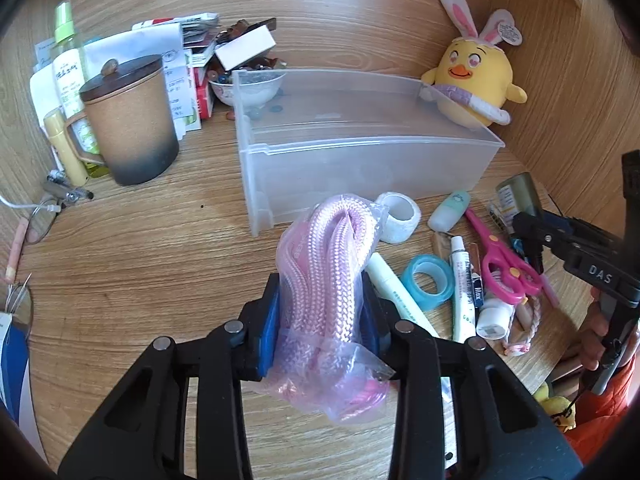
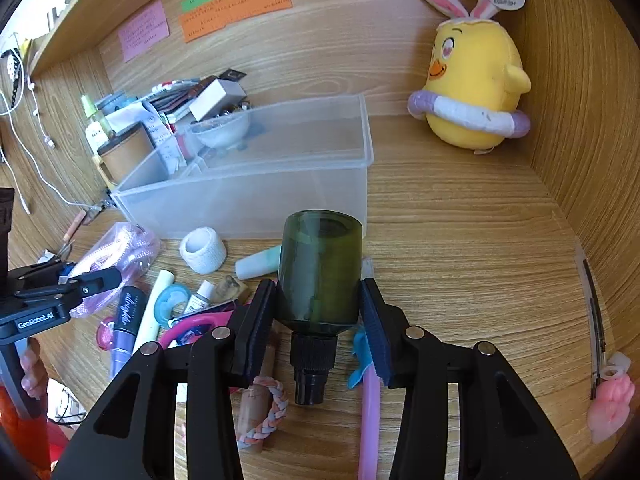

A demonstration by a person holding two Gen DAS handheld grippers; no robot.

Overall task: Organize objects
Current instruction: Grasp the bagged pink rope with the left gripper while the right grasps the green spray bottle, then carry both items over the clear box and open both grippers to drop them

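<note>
Wooden desk (image 2: 460, 240) lies bare rightward; left fingers (image 1: 276, 320) clamp bagged rope (image 1: 320, 272), right fingers (image 2: 376, 320) clamp green bottle (image 2: 320, 268).

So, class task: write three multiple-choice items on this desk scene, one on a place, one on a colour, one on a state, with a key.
1. Where does the plush chick sit?
A. in the bin
B. behind the bin, by the side wall
C. on the mug

2. What colour are the scissors' handles?
A. pink
B. green
C. black

3. What is the right tool doing?
A. hanging open
B. gripping the white tape roll
C. gripping the green bottle

Key:
1 B, it stands on the desk beyond the clear bin.
2 A, both loops are pink.
3 C, its pads press the bottle's sides.
</note>
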